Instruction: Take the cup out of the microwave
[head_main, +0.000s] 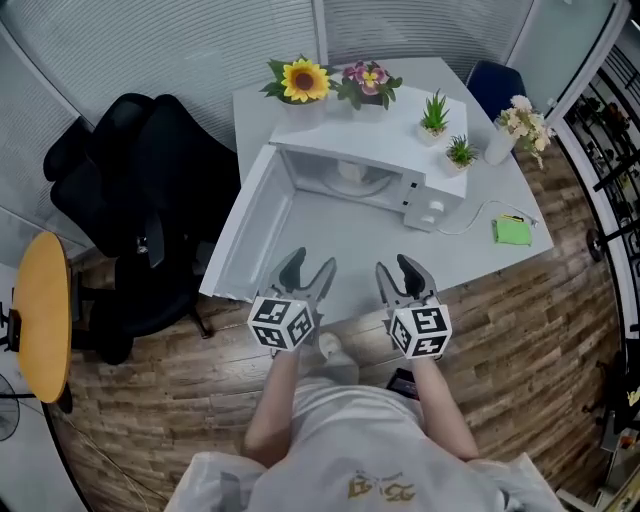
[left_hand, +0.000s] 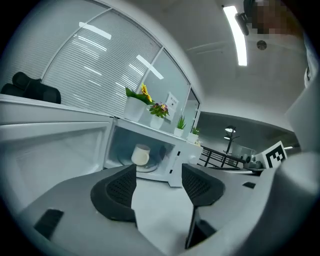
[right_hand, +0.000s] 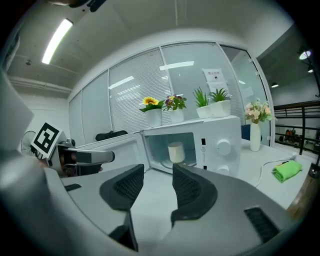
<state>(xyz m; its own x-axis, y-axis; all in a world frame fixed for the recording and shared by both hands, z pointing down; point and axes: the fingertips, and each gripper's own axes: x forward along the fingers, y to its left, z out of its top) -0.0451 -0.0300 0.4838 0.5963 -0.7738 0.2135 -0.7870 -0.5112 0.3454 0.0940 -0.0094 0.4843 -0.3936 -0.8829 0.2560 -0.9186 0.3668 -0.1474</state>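
Your left gripper (head_main: 308, 270) and right gripper (head_main: 398, 270) hang open and empty, so a careless reach may clip the microwave (head_main: 420, 190) or topple the cup (right_hand: 176, 151) far inside.

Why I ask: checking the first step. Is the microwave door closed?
No, the microwave door stands swung wide open to the left, leaving the cup in plain sight inside.

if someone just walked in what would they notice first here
The white microwave on the table, its door swung wide open to the left, with a pale cup standing inside. Potted flowers line its top, and the left hand-held gripper and right hand-held gripper hover open in front, both empty.
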